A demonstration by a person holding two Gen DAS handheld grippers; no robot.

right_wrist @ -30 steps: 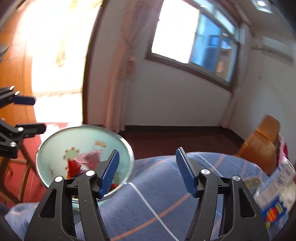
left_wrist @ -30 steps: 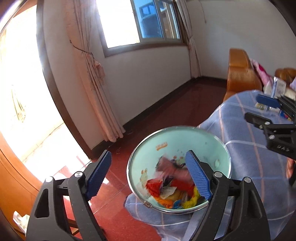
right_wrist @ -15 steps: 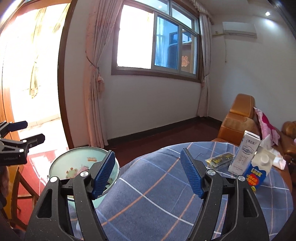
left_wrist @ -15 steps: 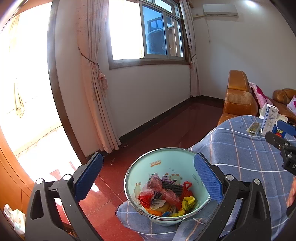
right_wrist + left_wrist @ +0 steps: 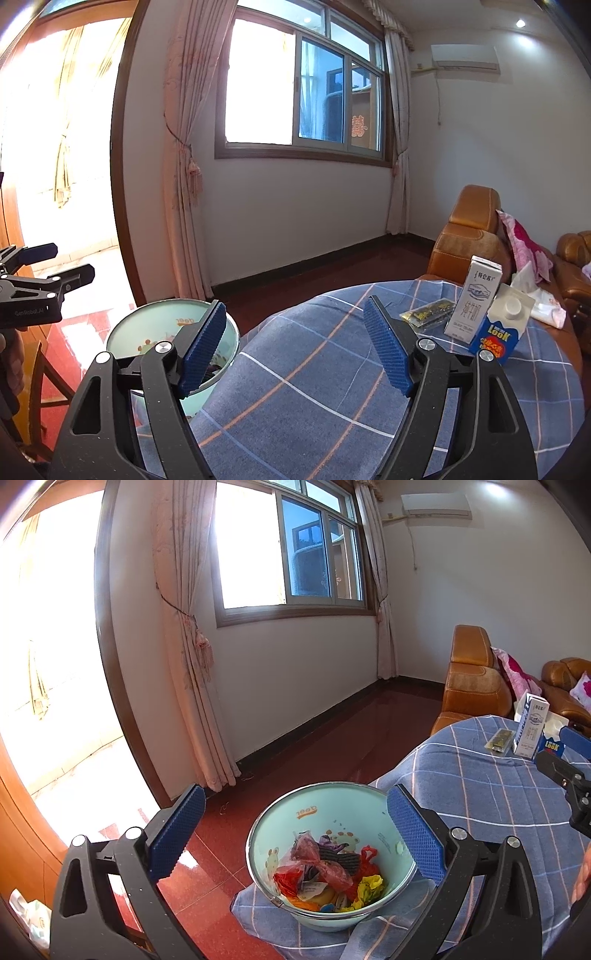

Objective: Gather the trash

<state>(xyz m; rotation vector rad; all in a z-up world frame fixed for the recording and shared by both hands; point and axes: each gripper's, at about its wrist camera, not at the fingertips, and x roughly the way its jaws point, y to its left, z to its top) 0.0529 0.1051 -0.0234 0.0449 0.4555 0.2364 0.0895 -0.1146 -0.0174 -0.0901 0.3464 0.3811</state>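
Note:
A pale green basin (image 5: 343, 812) sits on the table's near-left edge and holds crumpled wrappers and plastic bags (image 5: 325, 871). My left gripper (image 5: 295, 834) is open and empty above it. My right gripper (image 5: 295, 347) is open and empty over the blue checked tablecloth (image 5: 314, 391), with the basin (image 5: 147, 325) at its lower left. A white milk carton (image 5: 474, 301), a blue carton (image 5: 500, 325) and a small dark packet (image 5: 428, 314) stand at the far right of the table.
White tissue (image 5: 543, 306) lies behind the cartons. Orange leather sofas (image 5: 476, 686) with pink cushions stand beyond the table. A wooden chair (image 5: 40, 373) is left of the basin. Red tiled floor (image 5: 332, 738) runs to the curtained window wall.
Both grippers have risen and pulled back from the basin. The view tilted up, so the cartons and packet came into sight. A pink bag that was falling now lies in the basin.

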